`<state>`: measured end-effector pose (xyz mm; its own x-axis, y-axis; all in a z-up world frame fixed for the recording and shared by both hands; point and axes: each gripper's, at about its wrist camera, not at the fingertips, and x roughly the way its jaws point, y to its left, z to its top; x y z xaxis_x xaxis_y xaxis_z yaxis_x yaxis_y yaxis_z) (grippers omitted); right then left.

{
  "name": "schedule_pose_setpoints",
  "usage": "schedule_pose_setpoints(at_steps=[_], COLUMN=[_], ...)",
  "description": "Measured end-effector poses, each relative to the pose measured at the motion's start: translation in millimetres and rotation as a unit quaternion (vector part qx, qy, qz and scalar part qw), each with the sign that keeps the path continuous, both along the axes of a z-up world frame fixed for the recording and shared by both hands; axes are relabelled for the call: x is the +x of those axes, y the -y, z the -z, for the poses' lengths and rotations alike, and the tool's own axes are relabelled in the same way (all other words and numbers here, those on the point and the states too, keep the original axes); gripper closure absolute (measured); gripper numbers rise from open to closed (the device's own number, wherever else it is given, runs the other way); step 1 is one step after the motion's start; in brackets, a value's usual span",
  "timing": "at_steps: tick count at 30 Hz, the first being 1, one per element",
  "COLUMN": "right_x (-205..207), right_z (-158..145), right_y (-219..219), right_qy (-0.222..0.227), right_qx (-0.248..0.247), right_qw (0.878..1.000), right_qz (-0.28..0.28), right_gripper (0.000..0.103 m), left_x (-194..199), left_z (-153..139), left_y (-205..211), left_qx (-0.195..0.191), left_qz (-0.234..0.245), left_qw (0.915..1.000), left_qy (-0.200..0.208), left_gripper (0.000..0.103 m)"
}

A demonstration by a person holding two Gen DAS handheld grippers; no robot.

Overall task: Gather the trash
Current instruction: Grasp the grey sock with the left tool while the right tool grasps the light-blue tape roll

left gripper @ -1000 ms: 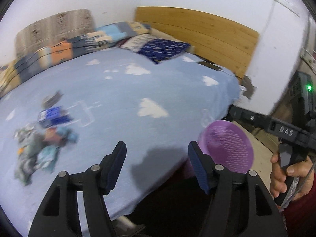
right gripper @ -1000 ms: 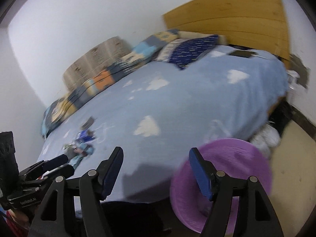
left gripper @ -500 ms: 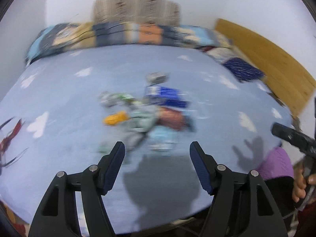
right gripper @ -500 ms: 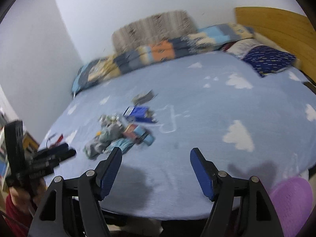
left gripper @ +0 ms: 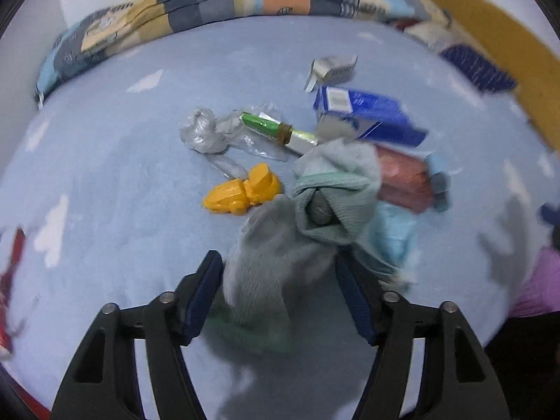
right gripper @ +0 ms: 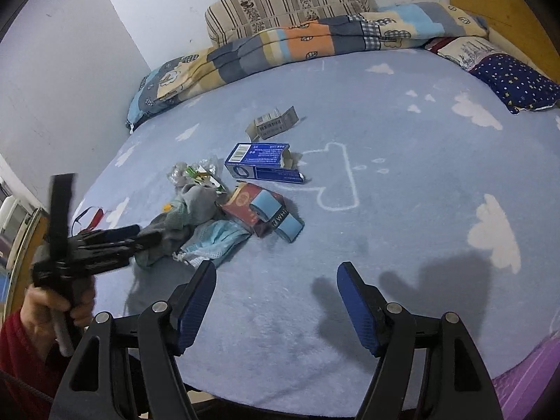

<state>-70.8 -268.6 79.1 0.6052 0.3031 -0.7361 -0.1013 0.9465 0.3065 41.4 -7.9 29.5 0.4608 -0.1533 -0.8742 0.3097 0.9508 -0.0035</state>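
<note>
The left tongs [left gripper: 276, 290] point down at a pile of trash on the bed [right gripper: 402, 182]. Their jaws have just been closing in, and a grey sock [left gripper: 266, 262] sits between them. The pads are close to the sock on both sides, but I cannot tell if they squeeze it. Just past the tips is a green sock [left gripper: 332, 189] rolled in a ball. A yellow toy [left gripper: 241, 190] lies ahead and a bit left. A blue box [left gripper: 367, 115] and a red box [left gripper: 402, 178] lie ahead to the right.

The right tongs [right gripper: 276, 297] are spread wide with nothing inside, only the blue bed cover under them. The pile is ahead and left of them. A purple basket [right gripper: 532, 381] peeks in at the low right.
</note>
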Motion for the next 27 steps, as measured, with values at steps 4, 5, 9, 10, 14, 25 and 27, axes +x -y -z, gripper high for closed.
schedule_pose_setpoints(at_steps=[4,5,9,10,14,25,27], right_x=[9,14,37,44,68,116,112], right_z=[0,1,9,11,25,61,54], right_y=[0,-2,-18,-23,-41,-65,-64], right_qy=[0.003,0.0,-0.001,-0.002,-0.006,-0.013,-0.005], right_qx=[-0.017,-0.02,-0.056,-0.064,-0.097,-0.148,-0.144], right_qw=[1.0,1.0,0.997,0.996,0.989,0.977,0.978], right_qz=[-0.009,-0.014,-0.051,-0.066,-0.108,-0.15,-0.149], right_gripper=[0.028,0.028,0.028,0.028,0.028,0.07,0.07], left_x=[9,8,0,-4,-20,-24,-25], left_z=[8,7,-12,-18,-44,-65,-67], left_y=[-7,-10,-31,-37,-53,-46,-43], left_qx=[-0.004,-0.009,-0.045,-0.056,-0.095,-0.121,-0.127], left_qz=[-0.028,-0.03,-0.056,-0.06,-0.073,-0.061,-0.057], left_qw=[0.9993,0.9993,0.9974,0.9966,0.992,0.9881,0.9874], left_qy=[-0.023,-0.021,-0.003,0.004,0.042,0.073,0.076], left_gripper=[0.077,0.08,0.084,0.084,0.084,0.084,0.084])
